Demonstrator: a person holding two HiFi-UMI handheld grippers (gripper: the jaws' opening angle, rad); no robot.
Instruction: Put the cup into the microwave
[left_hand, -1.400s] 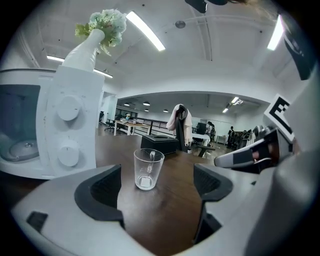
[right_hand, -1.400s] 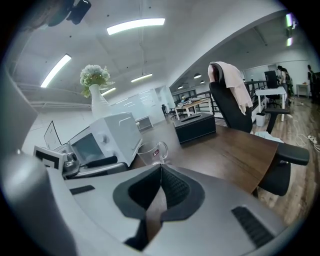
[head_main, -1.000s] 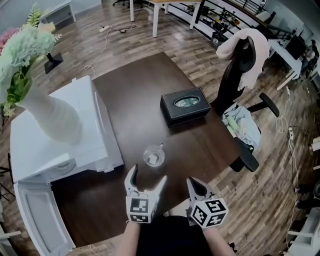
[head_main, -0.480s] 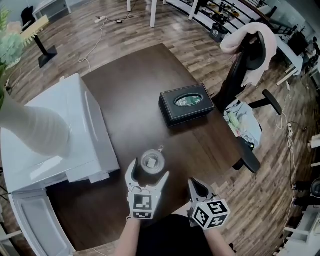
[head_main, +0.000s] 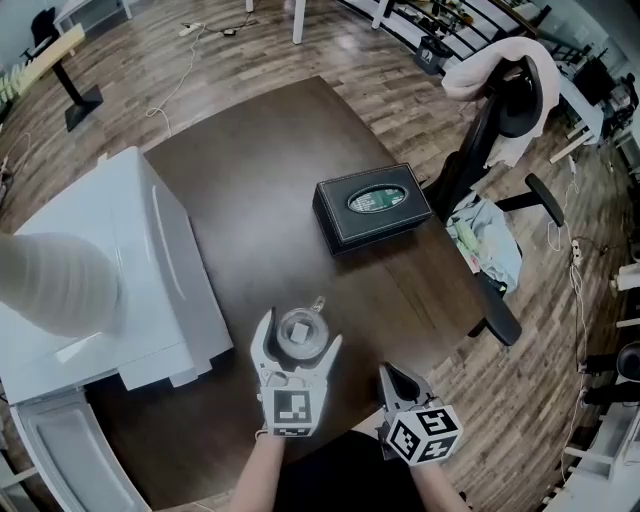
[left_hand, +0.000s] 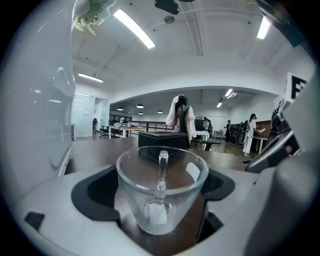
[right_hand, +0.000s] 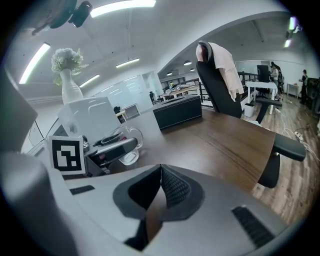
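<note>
A clear glass cup (head_main: 298, 328) with a handle stands upright on the dark wooden table (head_main: 260, 190). My left gripper (head_main: 299, 337) is open, one jaw on each side of the cup. In the left gripper view the cup (left_hand: 161, 192) fills the gap and its handle faces the camera, with space showing on both sides. The white microwave (head_main: 150, 270) sits at the table's left, its door (head_main: 60, 450) swung open toward me. My right gripper (head_main: 392, 378) hovers near the table's front edge, shut with nothing in it; its pads (right_hand: 167, 187) meet.
A white vase (head_main: 50, 285) stands on top of the microwave. A black tissue box (head_main: 372, 205) lies farther back on the table. A black office chair (head_main: 490, 120) with a cloth draped over it stands at the right edge.
My left gripper has moved forward until the cup stands between its jaws. The right gripper has sunk a little. The head view has shifted, so the flowers are out of frame.
</note>
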